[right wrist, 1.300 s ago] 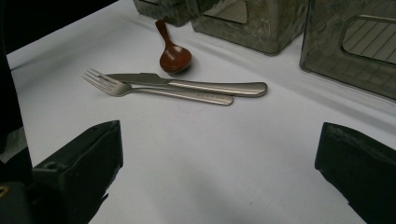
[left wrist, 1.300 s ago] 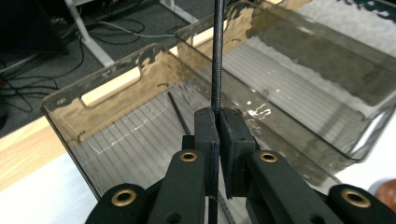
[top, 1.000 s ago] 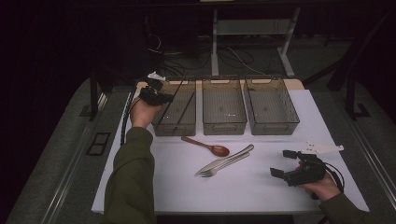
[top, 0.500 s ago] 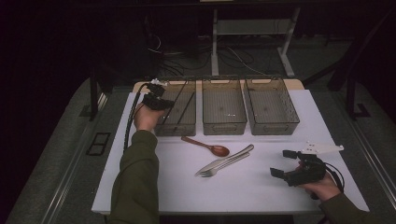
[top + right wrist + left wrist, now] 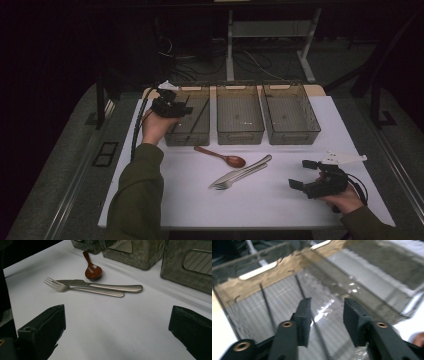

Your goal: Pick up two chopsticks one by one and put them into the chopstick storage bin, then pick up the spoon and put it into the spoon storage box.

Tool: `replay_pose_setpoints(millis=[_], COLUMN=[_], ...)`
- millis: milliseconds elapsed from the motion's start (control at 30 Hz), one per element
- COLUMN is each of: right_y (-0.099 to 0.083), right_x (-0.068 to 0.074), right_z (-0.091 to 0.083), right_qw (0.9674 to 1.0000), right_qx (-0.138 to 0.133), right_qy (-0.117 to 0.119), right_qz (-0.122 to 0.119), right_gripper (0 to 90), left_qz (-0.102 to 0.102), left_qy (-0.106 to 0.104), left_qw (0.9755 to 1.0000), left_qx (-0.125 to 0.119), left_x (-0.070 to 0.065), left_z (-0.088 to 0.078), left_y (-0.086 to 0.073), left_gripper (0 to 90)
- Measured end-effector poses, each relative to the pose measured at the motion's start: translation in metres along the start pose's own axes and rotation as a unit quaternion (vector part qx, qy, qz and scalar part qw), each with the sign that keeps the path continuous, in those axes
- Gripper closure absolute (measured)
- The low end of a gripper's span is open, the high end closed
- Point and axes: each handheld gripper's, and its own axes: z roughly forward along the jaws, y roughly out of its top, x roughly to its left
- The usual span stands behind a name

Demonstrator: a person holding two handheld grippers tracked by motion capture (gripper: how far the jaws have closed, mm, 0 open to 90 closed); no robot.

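My left gripper point(image 5: 181, 109) hovers over the left clear bin point(image 5: 187, 142). In the left gripper view its jaws point(image 5: 327, 302) have just been opening and stand apart, gripping nothing. Thin black chopsticks point(image 5: 267, 307) lie on the bin's ribbed floor, one running under the gap between the jaws. My right gripper point(image 5: 300, 174) rests at the front right of the white table, open wide and empty point(image 5: 117, 312). In front of it lie a brown wooden spoon point(image 5: 93, 271), a steel fork point(image 5: 75, 288) and a steel knife point(image 5: 112, 287), the last two side by side.
Two more clear bins, the middle bin point(image 5: 240, 135) and the right bin point(image 5: 292, 135), stand in a row beside the left one. The white table mat point(image 5: 270, 205) has bare room at the front. Cables and table legs sit on the dark floor behind.
The left hand has shifted a little to the right and farther over the left bin. The right hand has stayed where it was.
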Motion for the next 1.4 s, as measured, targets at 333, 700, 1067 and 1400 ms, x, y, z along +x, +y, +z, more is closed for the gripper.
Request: replay_pose_setpoints(millis=[333, 700, 1067, 1400], right_y=[-0.002, -0.002, -0.001, -0.002], right_x=[0.001, 0.001, 0.001, 0.000], right_z=[-0.002, -0.002, -0.002, -0.003], right_qw=[1.0000, 1.0000, 1.0000, 1.0000], right_qx=[0.001, 0.001, -0.001, -0.002], right_qy=[-0.001, -0.002, 0.000, -0.005], right_qz=[-0.001, 0.001, 0.000, 0.003], right_gripper=[1.1, 1.1, 1.1, 1.1], left_qz=[0.024, 0.032, 0.044, 0.049], left_qy=[-0.048, -0.072, -0.080, -0.085], left_qw=[0.9983, 0.9963, 0.9949, 0.9934], left_qx=[-0.023, -0.036, -0.042, -0.060], left_x=[-0.039, -0.067, -0.092, -0.105], left_z=[-0.027, -0.041, -0.045, -0.052], left_y=[-0.016, -0.049, -0.082, -0.113], left_gripper=[37.2, 26.5, 15.8, 12.6])
